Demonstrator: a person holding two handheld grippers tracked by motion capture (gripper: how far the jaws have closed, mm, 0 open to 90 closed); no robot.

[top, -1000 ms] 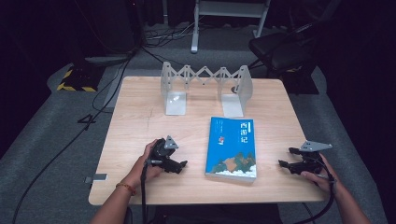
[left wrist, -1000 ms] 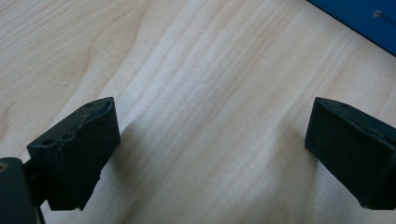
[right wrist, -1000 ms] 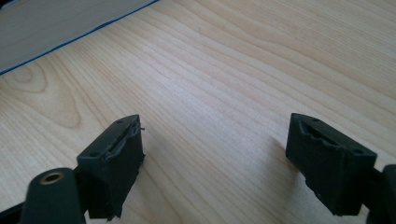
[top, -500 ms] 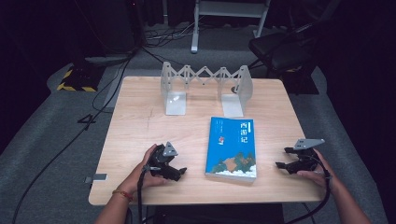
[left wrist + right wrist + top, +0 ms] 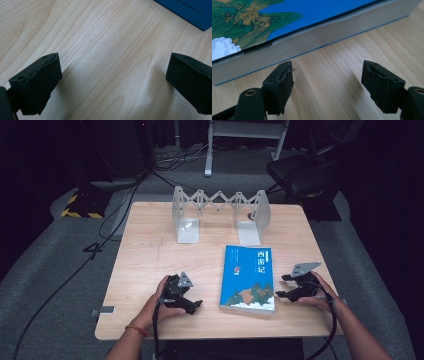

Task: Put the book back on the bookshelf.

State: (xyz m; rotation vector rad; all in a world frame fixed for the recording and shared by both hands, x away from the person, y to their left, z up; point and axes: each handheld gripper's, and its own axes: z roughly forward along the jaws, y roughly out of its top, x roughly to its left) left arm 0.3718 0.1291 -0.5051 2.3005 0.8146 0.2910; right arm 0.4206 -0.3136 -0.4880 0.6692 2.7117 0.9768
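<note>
A blue book (image 5: 248, 279) with a green landscape and white title characters lies flat on the wooden table (image 5: 150, 250), right of centre. My right gripper (image 5: 281, 286) sits low at the book's right edge, pointing at it. In the right gripper view, the right gripper (image 5: 328, 85) is open and faces the book's page edge (image 5: 312, 42); its jaws have just been closing slightly, with only bare wood between them. My left gripper (image 5: 194, 302) rests left of the book, open over bare table (image 5: 112, 82). The book's corner (image 5: 190, 10) shows beyond it.
An expandable grey metal book stand (image 5: 220, 202) with two upright end plates stands at the table's back edge. A dark chair (image 5: 300, 175) and cables lie on the grey floor behind the table. Bare wood separates the stand from the book.
My right gripper has slid left across the table, up to the book's right edge. The left hand has stayed about where it was.
</note>
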